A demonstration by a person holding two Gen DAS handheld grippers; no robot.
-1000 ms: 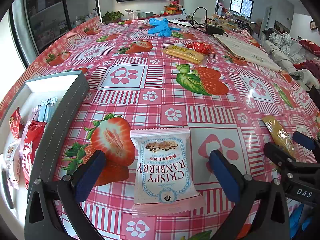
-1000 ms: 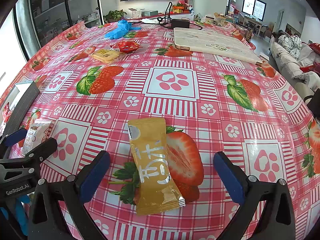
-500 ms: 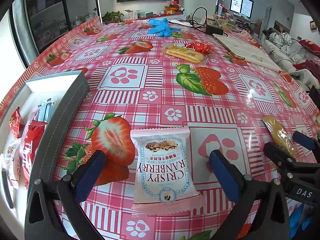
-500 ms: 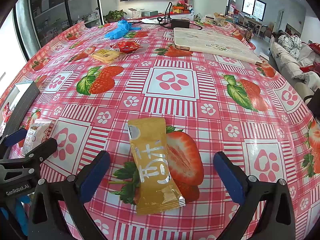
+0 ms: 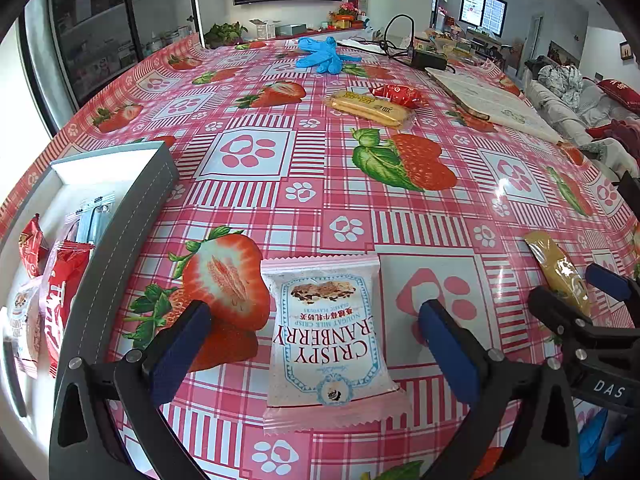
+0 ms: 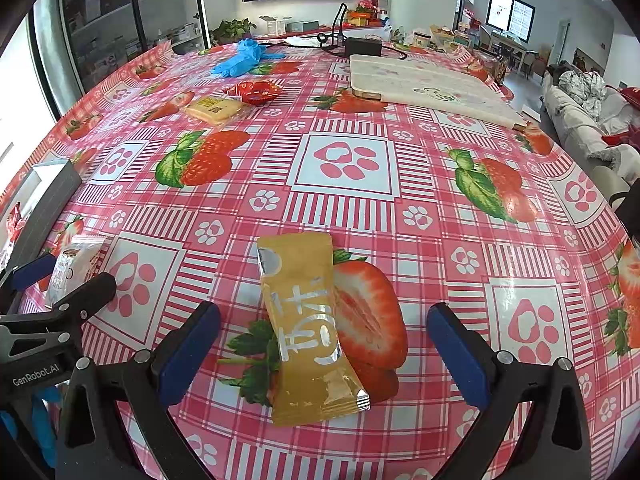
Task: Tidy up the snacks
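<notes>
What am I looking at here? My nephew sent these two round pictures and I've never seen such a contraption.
Each picture comes from a fisheye camera on a hand-held gripper, looking along its two blue-padded fingers. The left gripper is open around a pink cranberry crisp packet. The right gripper is open around a yellow snack bar. Nothing is held. Both snacks lie on the strawberry tablecloth. At the left a grey box already holds snacks. Farther off lie a biscuit pack, a red packet and blue gloves.

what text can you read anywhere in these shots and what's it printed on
"CRISPY", "RANBERRY", "NOUGAT MILK CRISP": pink snack packet; smaller print on it unreadable.
"DAS": right gripper body, seen in left view.
"GenRobot.AI": left gripper body, seen in right view.
Silver characters on gold snack bar: stylised, not legible.
Red packets in grey box: print too distorted.
</notes>
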